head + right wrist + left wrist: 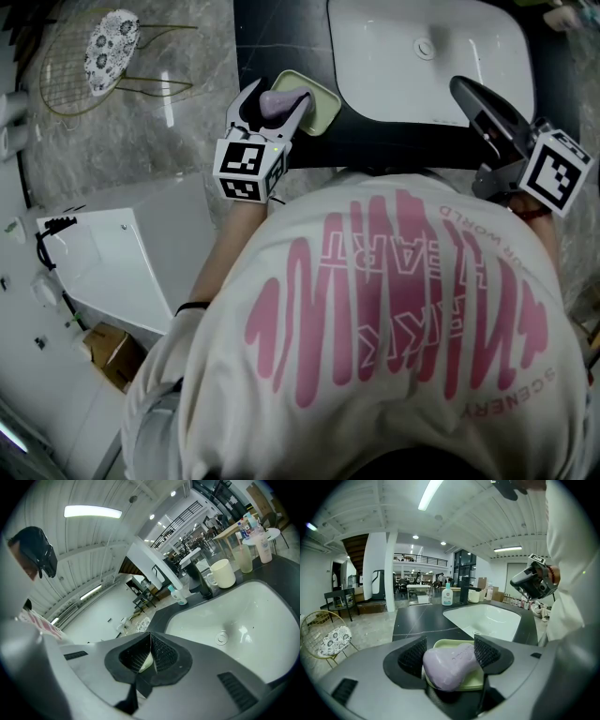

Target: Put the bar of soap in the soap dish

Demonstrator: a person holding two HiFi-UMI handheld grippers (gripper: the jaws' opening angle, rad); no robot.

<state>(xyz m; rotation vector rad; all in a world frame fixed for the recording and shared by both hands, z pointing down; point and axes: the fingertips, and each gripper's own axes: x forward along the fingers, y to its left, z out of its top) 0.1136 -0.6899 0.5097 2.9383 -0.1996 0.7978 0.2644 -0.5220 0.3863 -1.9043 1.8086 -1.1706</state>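
Note:
A lilac bar of soap (450, 665) lies on the pale green soap dish (444, 644), which sits on the black counter left of the white sink (487, 618). My left gripper (450, 651) is open, its jaws wide on either side of the soap, close to its ends. In the head view the soap (275, 103) shows between the left gripper's (278, 99) fingers over the dish (322, 105). My right gripper (461, 89) hovers shut at the sink's near right rim, nothing held. In its own view the right gripper's (150, 656) pads meet.
A pump bottle (447, 595) and a dark object stand at the counter's far end. A white mug (222, 573), a cup and bottles stand behind the sink (234, 616). A wire chair with a patterned cushion (111, 49) stands on the floor at left, and a white cabinet (112, 253) below.

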